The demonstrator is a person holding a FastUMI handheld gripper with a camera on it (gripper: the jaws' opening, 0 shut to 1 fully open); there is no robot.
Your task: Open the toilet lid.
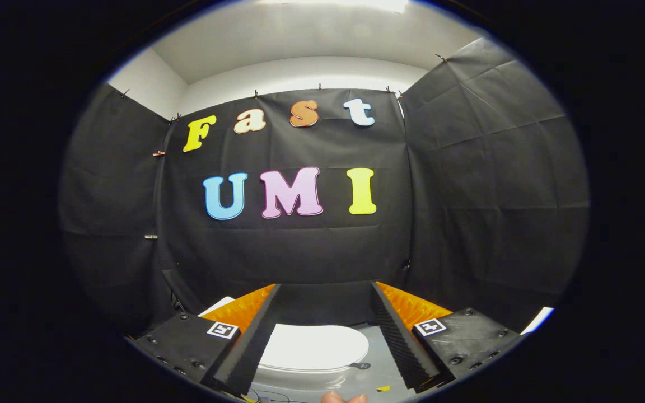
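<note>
Your tongs [325, 336] are released, fingers spread wide apart, gripping nothing. The black ribbed pads [395, 341] face each other across the gap, with orange finger bodies behind them. Each finger base carries a black block with a square marker [430, 327] on top.

The toilet lid [314, 347] sits between your fingers and below them, white, oval, lying flat and closed on the toilet [300, 378]. No finger touches it; the left pad overlaps its edge in view only, and you cannot tell how far above it you are. A small dark spot [363, 366] lies at the lid's right rim, unclear what it is.

The floor [378, 341] right of the lid is grey. A small yellow scrap [382, 388] lies on it near the right finger's base. Thin cables [269, 396] show near the left finger's base. A fingertip [335, 397] of a person pokes in at the very bottom, between the finger bases.

Beyond the fingers stands the black cloth wall [300, 252], creased, with side panels left and right, clipped along the top. Above it are a white wall and ceiling [300, 39], with a bright light at the top. A white edge [538, 320] shows past the right block, too little to identify.
</note>
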